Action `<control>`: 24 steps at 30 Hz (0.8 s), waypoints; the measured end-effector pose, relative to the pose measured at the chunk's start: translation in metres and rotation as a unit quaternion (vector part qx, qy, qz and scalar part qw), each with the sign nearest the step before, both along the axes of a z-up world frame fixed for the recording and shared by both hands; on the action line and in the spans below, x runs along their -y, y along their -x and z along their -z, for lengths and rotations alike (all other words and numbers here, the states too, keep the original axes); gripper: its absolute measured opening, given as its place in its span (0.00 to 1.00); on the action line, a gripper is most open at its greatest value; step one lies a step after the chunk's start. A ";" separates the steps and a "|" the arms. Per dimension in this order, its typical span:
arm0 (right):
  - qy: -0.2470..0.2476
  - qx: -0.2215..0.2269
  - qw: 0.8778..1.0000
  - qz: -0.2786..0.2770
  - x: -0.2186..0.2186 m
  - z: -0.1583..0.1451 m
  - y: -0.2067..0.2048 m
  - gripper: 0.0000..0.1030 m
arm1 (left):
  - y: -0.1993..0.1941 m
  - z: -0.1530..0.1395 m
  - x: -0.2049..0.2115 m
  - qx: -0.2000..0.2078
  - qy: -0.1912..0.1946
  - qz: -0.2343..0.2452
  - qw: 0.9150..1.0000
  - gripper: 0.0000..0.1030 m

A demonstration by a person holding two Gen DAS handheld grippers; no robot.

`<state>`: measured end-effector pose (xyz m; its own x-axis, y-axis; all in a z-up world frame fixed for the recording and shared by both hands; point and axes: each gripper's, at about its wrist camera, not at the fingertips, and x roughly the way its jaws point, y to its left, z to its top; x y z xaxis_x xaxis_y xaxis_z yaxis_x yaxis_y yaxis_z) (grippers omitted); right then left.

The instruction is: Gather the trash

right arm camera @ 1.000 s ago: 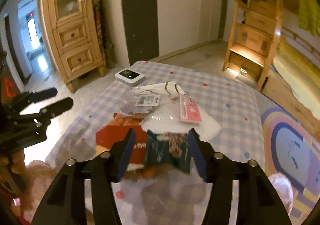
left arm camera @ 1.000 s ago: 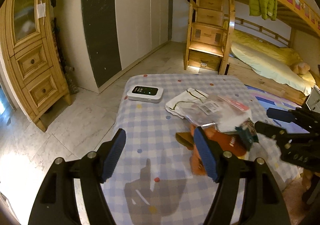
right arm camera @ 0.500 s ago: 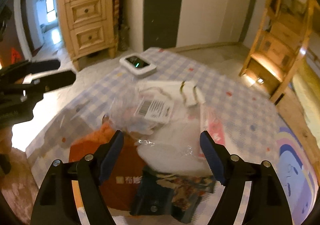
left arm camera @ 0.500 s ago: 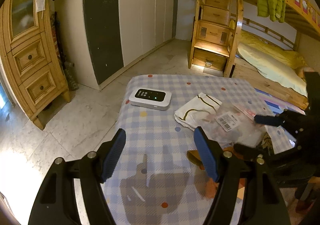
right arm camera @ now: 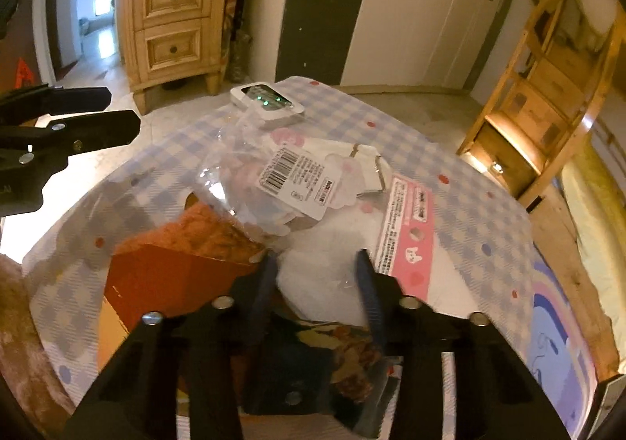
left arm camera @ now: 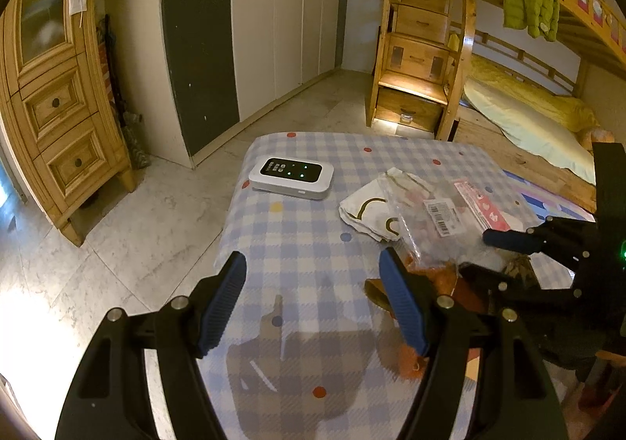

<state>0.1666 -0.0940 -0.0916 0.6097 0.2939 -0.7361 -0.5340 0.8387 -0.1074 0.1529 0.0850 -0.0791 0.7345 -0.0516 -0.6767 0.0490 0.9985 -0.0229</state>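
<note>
While my right tool (right arm camera: 316, 279) reaches low into the trash heaped on the checked counter (left arm camera: 305, 244), its jaws sit partly closed around the clear plastic bag (right arm camera: 324, 264); whether they truly pinch it, I cannot tell. The bag looks light, limp and slippery, so a bunched fold is the place to grip. My left tool (left arm camera: 313, 307) hovers released, holding nothing.

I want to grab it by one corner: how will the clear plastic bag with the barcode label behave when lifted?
The bag looks thin and crinkled, so probably floppy and very light. Its glossy film may slip between the fingers. It overlaps the pink-strip packet, so it might drag that along.
</note>
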 end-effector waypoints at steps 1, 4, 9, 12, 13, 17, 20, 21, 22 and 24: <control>-0.001 0.002 1.000 0.000 0.001 0.000 0.000 0.26 | 0.001 0.000 0.000 0.000 -0.002 0.000 1.000 0.67; -0.025 0.008 1.000 0.006 0.006 -0.009 0.001 0.10 | 0.003 -0.002 0.000 0.002 -0.002 -0.002 1.000 0.67; -0.083 0.034 0.996 0.028 0.023 -0.038 0.004 0.05 | 0.013 -0.009 -0.001 0.010 -0.002 -0.003 1.000 0.67; -0.123 0.045 0.990 0.043 0.035 -0.058 0.009 0.02 | 0.021 -0.015 0.002 0.017 -0.001 0.001 1.000 0.67; -0.135 0.052 0.988 0.050 0.040 -0.066 0.013 0.01 | 0.024 -0.016 0.003 0.019 -0.001 0.003 1.000 0.67; -0.150 0.065 0.984 0.071 0.054 -0.083 0.028 0.00 | 0.034 -0.021 0.013 0.025 -0.005 0.016 1.000 0.67; -0.156 0.071 0.981 0.091 0.069 -0.090 0.041 0.00 | 0.042 -0.024 0.023 0.028 -0.005 0.029 0.999 0.67; -0.155 0.074 0.980 0.100 0.075 -0.092 0.047 0.00 | 0.044 -0.024 0.028 0.028 -0.005 0.035 0.999 0.67; -0.152 0.078 0.979 0.111 0.082 -0.094 0.054 0.00 | 0.047 -0.024 0.033 0.029 -0.005 0.041 0.999 0.67; -0.143 0.086 0.977 0.129 0.090 -0.094 0.064 0.00 | 0.050 -0.025 0.044 0.029 -0.005 0.055 0.998 0.67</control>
